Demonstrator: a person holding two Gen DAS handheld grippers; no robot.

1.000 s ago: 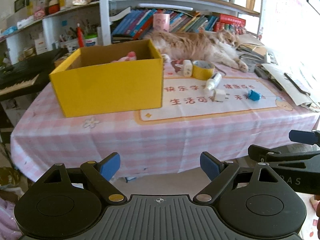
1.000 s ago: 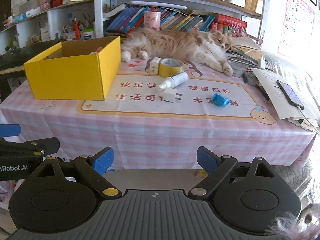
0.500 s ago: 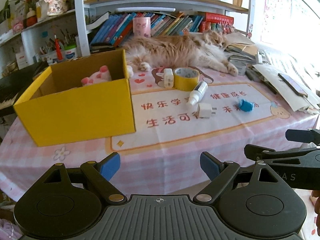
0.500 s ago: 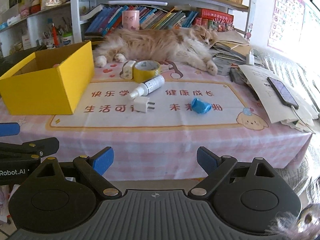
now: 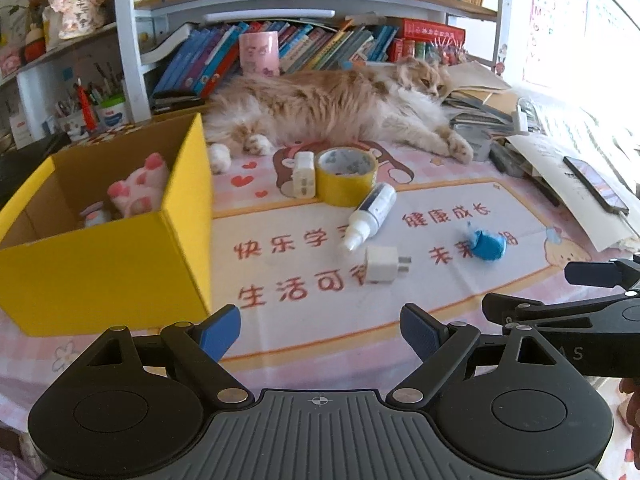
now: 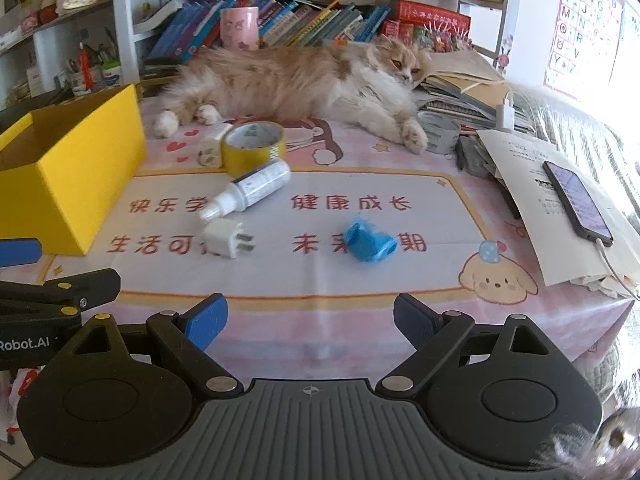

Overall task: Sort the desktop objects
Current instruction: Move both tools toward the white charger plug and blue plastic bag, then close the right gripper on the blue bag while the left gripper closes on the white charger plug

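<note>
Left wrist view: left gripper [image 5: 320,330] spread wide near yellow box [image 5: 120,272], charger [image 5: 382,264] and bottle [image 5: 372,214] on mat; right gripper [image 6: 310,318] likewise spread before blue clip [image 6: 370,245], nothing held

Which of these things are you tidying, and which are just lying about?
To sort: white plug, spray bottle, blue clip, tape roll, into the yellow box.

Lying about: cat, phone, books.
</note>
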